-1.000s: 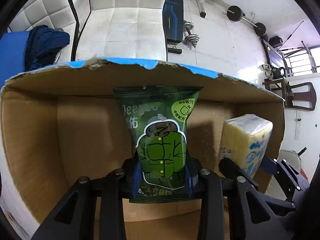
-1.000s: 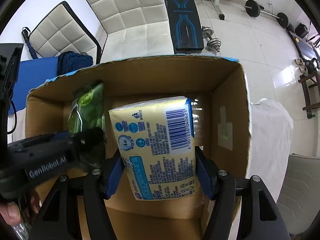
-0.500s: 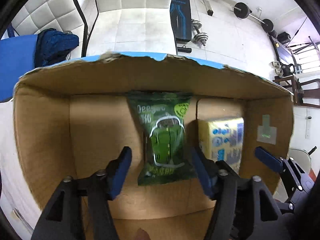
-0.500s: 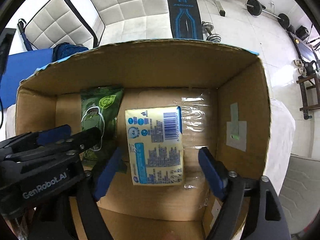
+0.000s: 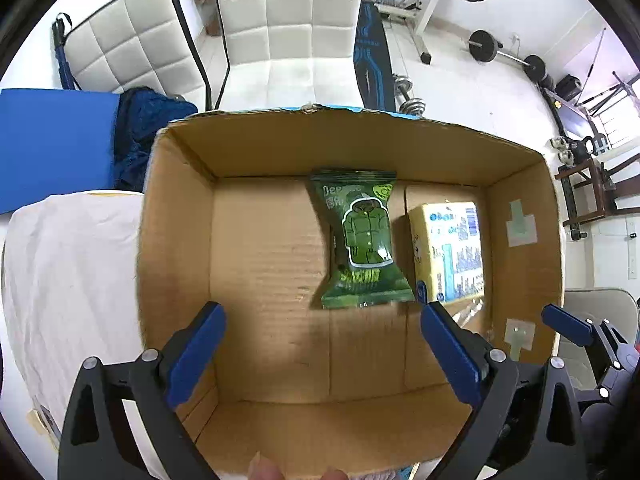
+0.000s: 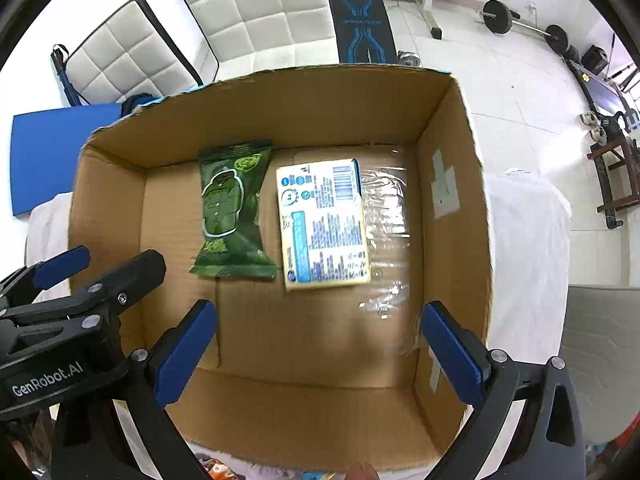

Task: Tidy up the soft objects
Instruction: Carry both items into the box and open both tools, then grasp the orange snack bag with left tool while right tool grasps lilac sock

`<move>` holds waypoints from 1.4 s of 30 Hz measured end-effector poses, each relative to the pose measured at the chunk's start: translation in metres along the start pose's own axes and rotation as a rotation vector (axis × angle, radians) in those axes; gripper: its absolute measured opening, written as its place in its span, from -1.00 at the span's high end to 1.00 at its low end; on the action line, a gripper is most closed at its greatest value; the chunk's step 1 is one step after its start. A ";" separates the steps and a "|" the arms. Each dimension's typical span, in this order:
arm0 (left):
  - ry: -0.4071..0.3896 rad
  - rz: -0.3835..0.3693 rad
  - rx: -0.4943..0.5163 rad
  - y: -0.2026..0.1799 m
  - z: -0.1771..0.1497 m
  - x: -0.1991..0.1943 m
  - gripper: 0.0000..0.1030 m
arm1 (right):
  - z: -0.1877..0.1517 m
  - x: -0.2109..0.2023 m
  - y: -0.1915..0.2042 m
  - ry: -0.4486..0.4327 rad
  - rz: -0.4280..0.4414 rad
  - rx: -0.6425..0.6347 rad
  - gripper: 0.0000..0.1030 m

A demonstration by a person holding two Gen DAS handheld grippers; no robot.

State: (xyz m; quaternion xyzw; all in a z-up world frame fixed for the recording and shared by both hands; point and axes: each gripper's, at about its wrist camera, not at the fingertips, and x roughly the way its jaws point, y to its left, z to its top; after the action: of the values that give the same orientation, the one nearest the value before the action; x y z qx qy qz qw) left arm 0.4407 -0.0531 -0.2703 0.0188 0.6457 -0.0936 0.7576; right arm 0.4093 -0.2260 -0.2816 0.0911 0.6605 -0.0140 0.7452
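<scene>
Open corrugated cardboard box, torn blue-taped rim, clear tape glossy on its floor. Two soft packs lie flat on the box floor toward the far wall, side by side, nearly touching: a crinkly green foil pouch with pinched ends and a cartoon coat print, and a blocky yellow tissue pack in shiny film, barcode side up. Left gripper — jaws spread wide, holding nothing, above the near half of the box. Right gripper likewise wide apart and empty. Box sits on a wrinkled white cloth. Beyond: quilted white chairs, blue mat, weight bench, barbells on white tile. Pouch lettering too blurred to read; a fingertip cut off at the bottom edge.
</scene>
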 end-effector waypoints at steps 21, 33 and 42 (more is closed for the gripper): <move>-0.269 0.065 -0.004 -0.018 -0.107 -0.152 -0.95 | -0.115 -0.148 0.008 -0.260 -0.044 -0.038 -1.00; -0.194 0.064 -0.161 0.021 -0.166 -0.141 -0.95 | -0.166 -0.125 0.013 -0.128 0.003 -0.117 -1.00; 0.122 0.072 -0.350 0.073 -0.260 -0.022 -0.95 | -0.216 0.012 0.019 0.184 0.104 -0.038 -0.98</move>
State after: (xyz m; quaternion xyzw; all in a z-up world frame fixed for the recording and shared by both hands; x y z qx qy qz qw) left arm 0.1962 0.0601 -0.2984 -0.0846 0.6957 0.0489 0.7117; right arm 0.2013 -0.1729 -0.3154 0.1121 0.7205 0.0454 0.6828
